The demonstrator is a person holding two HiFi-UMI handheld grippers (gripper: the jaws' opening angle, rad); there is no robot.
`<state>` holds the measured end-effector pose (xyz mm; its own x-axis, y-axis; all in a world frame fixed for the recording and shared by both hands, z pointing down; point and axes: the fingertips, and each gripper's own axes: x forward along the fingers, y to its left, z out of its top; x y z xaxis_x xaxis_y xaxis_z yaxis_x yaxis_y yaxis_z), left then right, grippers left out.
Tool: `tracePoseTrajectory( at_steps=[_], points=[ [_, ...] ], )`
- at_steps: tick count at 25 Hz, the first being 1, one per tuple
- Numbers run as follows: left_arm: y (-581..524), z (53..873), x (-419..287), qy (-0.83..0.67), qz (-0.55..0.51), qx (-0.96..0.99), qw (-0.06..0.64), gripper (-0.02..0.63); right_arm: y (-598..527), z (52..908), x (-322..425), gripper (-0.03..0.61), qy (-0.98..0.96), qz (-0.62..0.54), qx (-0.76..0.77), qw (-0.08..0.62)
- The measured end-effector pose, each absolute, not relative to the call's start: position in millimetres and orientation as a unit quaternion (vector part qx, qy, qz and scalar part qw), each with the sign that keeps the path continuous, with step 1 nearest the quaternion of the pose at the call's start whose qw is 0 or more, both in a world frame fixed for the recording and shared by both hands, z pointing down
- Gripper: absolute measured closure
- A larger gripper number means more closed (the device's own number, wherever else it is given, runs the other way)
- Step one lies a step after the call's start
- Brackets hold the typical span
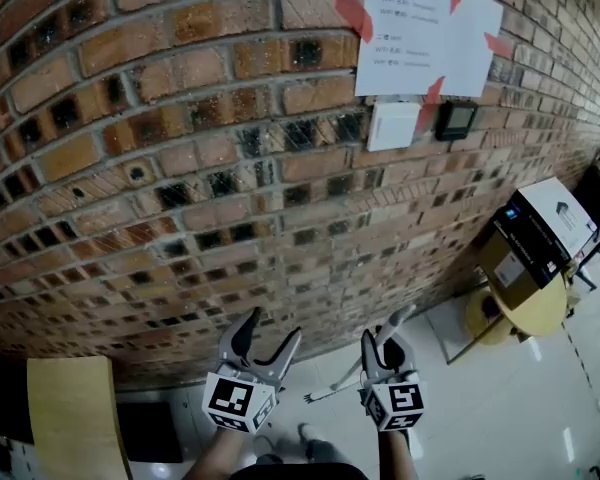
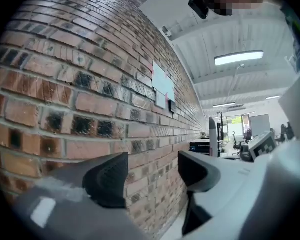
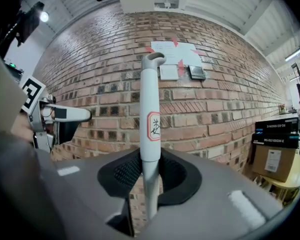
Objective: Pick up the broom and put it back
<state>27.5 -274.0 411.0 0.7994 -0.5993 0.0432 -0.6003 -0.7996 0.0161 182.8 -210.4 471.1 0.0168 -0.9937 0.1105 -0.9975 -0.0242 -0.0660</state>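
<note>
Cardboard box (image 1: 508, 270) under a black-and-white carton (image 1: 543, 224); right tool (image 3: 149, 175) grips broom (image 3: 150, 99).

A brick wall (image 1: 180, 168) closes off the way just ahead of the left hand-held gripper (image 1: 274, 325) and the right hand-held gripper (image 1: 383, 346). To the right, stacked boxes (image 1: 530, 243) on a round yellow tabletop (image 1: 545, 315) block the wall's foot; the pale floor (image 1: 500, 408) before them lies open. A wooden board (image 1: 75, 418) stands at lower left.

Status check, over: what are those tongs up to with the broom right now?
Right tongs shut on the broom handle. Left tongs open, empty. Brick wall straight ahead.
</note>
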Motion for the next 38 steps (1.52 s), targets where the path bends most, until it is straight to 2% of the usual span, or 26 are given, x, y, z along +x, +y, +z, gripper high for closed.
tracePoseTrajectory(
  at_steps=[7, 14, 17, 23, 26, 38],
  points=[
    [-258.1, 454.5, 95.9, -0.246, 0.054, 0.968, 0.018, 0.301, -190.0, 538.5, 237.7, 0.492, -0.684, 0.091, 0.721, 0.068],
    [-250.8, 524.6, 145.7, -0.199, 0.111, 0.973, 0.046, 0.301, -196.2, 641.3, 268.6, 0.494, -0.694, 0.132, 0.694, 0.139],
    [-250.9, 553.9, 160.2, -0.187, 0.132, 0.971, 0.065, 0.301, -201.1, 695.1, 276.5, 0.495, -0.695, 0.161, 0.674, 0.191],
    [-257.8, 608.1, 171.9, -0.178, 0.186, 0.963, 0.080, 0.301, -217.3, 798.2, 278.2, 0.495, -0.684, 0.235, 0.649, 0.234],
    [-263.3, 628.0, 170.0, -0.182, 0.200, 0.958, 0.096, 0.301, -235.9, 827.9, 274.1, 0.494, -0.684, 0.257, 0.647, 0.219],
    [-294.4, 658.7, 154.5, -0.212, 0.217, 0.945, 0.123, 0.301, -380.7, 835.6, 261.8, 0.463, -0.736, 0.301, 0.599, 0.091]
  ],
)
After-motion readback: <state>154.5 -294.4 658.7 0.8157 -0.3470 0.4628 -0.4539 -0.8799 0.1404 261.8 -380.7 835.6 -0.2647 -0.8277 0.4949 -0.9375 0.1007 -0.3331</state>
